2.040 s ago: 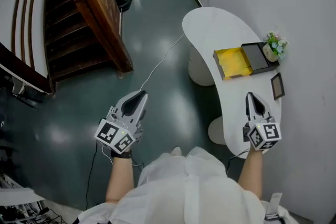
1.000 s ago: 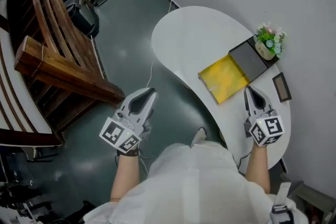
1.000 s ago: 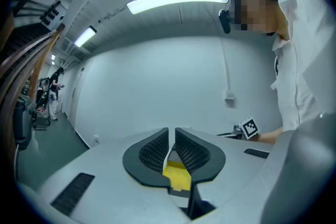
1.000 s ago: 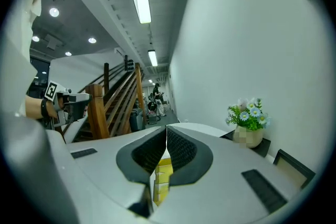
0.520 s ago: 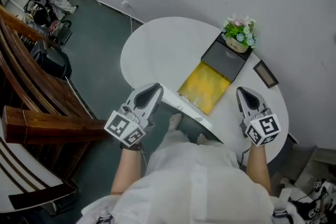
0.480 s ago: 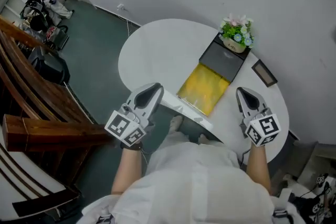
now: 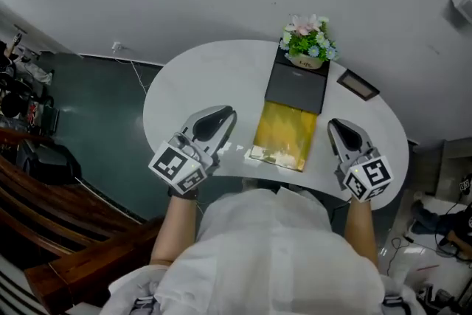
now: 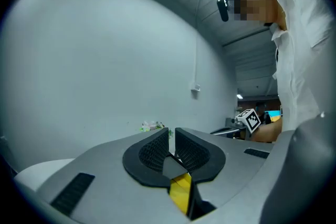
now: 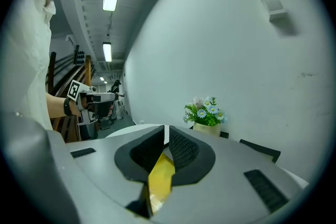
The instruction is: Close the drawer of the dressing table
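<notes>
The dressing table [image 7: 199, 77] is a white, rounded top against the wall. On it a black box [image 7: 296, 87] has its yellow drawer [image 7: 284, 133] pulled out toward me. My left gripper [image 7: 221, 114] hovers over the table just left of the drawer, shut and empty. To the drawer's right my right gripper [image 7: 335, 126] is also shut on nothing. In the left gripper view the jaws [image 8: 172, 136] stand together, with the yellow drawer [image 8: 181, 194] showing below them. The right gripper view shows its jaws [image 9: 166, 136] together above the yellow drawer [image 9: 160, 178].
A pot of flowers [image 7: 307, 40] stands behind the black box by the wall. A small dark picture frame [image 7: 358, 85] lies to the right of the box. Dark green floor and wooden stairs [image 7: 44, 247] lie at the left.
I have turned to face the table, which now lies square ahead. My left gripper has come from over the floor to over the table beside the drawer. The right gripper shifted slightly.
</notes>
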A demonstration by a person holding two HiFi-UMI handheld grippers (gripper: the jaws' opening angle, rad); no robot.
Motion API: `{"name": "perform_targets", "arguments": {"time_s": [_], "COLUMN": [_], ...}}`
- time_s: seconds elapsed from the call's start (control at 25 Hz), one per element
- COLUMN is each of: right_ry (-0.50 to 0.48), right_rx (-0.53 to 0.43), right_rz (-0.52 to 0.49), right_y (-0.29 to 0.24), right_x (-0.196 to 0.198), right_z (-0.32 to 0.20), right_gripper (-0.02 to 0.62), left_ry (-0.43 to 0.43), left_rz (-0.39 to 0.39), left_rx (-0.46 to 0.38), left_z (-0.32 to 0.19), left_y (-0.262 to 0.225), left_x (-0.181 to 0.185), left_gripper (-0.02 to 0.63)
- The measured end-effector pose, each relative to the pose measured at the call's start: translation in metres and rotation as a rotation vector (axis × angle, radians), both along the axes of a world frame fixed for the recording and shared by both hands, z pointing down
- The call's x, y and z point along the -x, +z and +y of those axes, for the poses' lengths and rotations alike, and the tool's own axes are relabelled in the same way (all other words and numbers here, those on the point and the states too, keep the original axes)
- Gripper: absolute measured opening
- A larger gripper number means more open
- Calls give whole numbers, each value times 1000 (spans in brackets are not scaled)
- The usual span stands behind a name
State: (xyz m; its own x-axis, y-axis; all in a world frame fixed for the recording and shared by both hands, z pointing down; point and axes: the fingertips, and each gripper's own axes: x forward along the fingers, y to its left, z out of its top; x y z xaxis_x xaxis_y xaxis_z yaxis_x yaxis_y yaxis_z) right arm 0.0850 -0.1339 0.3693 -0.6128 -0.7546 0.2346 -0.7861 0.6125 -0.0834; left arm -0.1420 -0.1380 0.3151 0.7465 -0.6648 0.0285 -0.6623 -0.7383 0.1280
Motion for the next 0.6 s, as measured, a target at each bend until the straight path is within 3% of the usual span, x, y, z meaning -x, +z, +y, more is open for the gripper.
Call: {"name": "perform_targets", "arguments": {"time_s": [0.2, 0.6], "right_ry": [15, -94], "right_rx": [25, 133], "right_rz": [38, 147], "right_y": [9, 47], "right_x": [24, 61], "right_z": [-1, 13], "right_gripper": [15, 52], "left_ry": [109, 299], "left_rz": [8, -4], "left_rx": [31, 79], "left_z": [-16, -12], "left_y": [19, 56], "left_x": [6, -15], "left_gripper": [49, 51]}}
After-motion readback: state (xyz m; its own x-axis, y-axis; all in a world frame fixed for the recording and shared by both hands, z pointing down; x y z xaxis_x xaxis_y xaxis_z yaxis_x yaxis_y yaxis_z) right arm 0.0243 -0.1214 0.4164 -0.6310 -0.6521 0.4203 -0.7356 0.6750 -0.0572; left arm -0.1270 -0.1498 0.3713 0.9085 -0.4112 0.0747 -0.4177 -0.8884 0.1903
